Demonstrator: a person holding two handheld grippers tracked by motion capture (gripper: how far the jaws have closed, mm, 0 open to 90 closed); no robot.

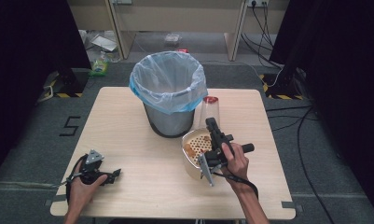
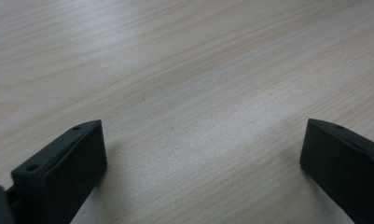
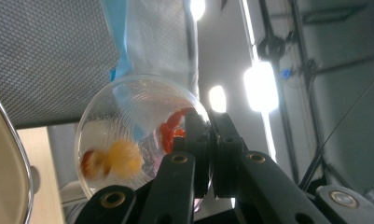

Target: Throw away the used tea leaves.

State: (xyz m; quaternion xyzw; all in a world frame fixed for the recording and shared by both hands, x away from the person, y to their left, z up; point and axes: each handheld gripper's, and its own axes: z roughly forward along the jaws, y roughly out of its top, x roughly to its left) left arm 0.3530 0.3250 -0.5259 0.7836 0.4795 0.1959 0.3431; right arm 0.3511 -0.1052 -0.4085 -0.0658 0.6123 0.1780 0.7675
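Observation:
A clear plastic cup (image 1: 211,108) with red at its far end hangs tilted beside the bin, above a cream bowl (image 1: 188,164) with a perforated insert and brown food pieces (image 1: 190,150). My right gripper (image 1: 212,125) is shut on the cup's rim. In the right gripper view the jaws (image 3: 211,140) pinch the cup's wall, and the cup (image 3: 124,135) holds orange and red bits. My left gripper (image 1: 114,175) lies low on the table at the front left, apart from these things. In the left gripper view it (image 2: 203,154) stands open over bare wood.
A grey mesh bin (image 1: 168,119) lined with a pale blue bag (image 1: 168,81) stands at the middle back of the wooden table (image 1: 128,140). The bin (image 3: 45,56) is close to the cup's left in the right gripper view, and the bowl's rim (image 3: 12,154) is at the left edge.

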